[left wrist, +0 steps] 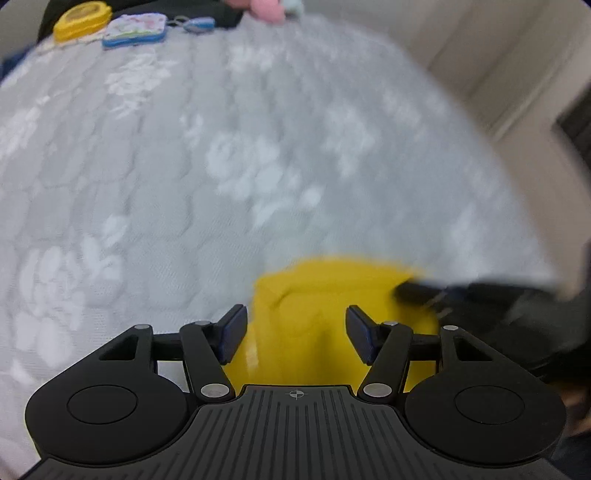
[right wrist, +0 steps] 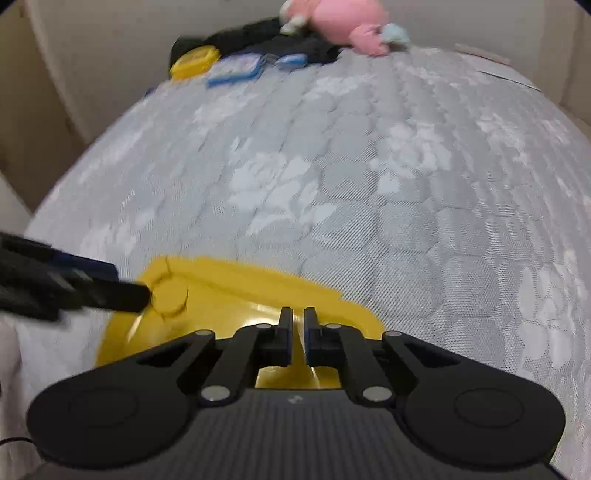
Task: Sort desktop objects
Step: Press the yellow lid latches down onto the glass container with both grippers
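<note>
Legible markings: none found.
No text, brand, label or number can be read. The patterned tin (left wrist: 133,29) far ahead of the left gripper (left wrist: 295,334) is too blurred to tell.

A plain yellow container (right wrist: 236,291) lies under the black tool (right wrist: 298,332), on a grey mattress (right wrist: 369,184) with white flowers.
</note>
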`<state>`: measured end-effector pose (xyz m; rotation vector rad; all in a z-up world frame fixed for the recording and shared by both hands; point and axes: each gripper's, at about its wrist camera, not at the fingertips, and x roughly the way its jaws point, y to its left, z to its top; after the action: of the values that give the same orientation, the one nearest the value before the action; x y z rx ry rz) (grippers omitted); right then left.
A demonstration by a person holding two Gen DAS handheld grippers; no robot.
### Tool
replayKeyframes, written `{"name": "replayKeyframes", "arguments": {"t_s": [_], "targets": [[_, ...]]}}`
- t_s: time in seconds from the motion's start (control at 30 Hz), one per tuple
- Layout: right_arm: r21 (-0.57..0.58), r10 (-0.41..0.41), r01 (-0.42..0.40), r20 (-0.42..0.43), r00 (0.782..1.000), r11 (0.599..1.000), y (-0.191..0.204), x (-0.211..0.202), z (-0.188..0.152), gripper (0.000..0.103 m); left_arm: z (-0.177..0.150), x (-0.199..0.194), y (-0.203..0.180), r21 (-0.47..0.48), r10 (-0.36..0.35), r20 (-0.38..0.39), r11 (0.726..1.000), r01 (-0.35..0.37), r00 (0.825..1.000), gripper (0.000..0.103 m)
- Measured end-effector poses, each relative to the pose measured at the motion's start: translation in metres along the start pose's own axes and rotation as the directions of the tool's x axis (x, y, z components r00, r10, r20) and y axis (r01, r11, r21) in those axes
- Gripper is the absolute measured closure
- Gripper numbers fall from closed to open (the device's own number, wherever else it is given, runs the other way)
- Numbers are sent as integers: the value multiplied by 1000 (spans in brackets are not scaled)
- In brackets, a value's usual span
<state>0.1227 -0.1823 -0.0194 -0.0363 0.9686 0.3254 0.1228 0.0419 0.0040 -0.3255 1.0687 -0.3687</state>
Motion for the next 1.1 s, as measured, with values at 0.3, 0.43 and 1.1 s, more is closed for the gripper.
{"name": "replayKeyframes", "arguments": {"t_s": [0.3,0.43,1.1], "targets": [[-42,11,-14,-62,998,999,-4,0,-7,96,-13,46,21,-162,-136,-183,981,107,974,55],[-55,2,-6,-71,997,998,-2,9,-6,96,-8,50,22,-161,-144,-181,980,115,973,57],[-30,30,-33,-90,995,999,-13,1,-13,96,-6,50,27,-125,-27,-172,992,6,985,100]]}}
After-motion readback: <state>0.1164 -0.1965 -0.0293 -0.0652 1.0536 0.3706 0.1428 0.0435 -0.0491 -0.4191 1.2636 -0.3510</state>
